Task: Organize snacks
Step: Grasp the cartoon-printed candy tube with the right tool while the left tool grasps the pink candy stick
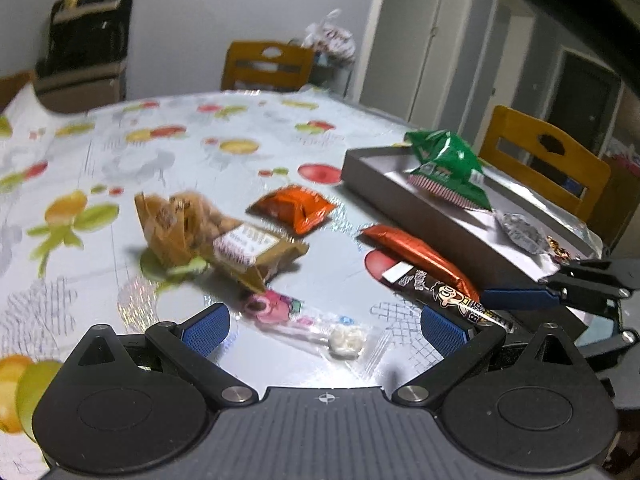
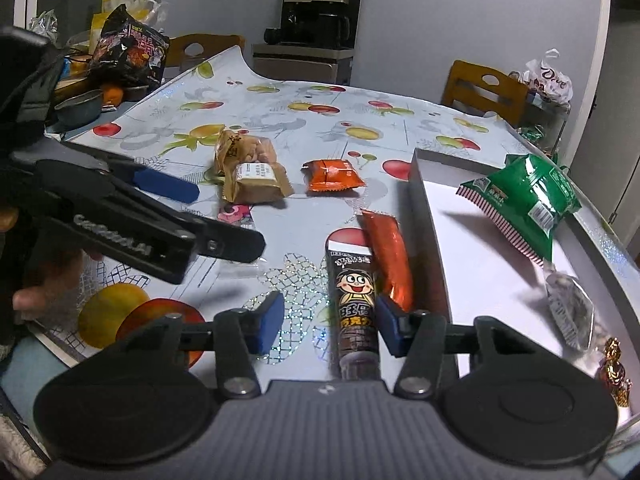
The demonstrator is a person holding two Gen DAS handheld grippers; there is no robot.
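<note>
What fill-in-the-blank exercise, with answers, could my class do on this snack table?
1. The green bag lies inside the grey ____.
2. The black tube lies between the open fingers of the ____ gripper.
3. The square packet on the tablecloth is coloured ____.
4. The left gripper points at a clear-wrapped ____.

Answers: box; right; orange; lollipop.
</note>
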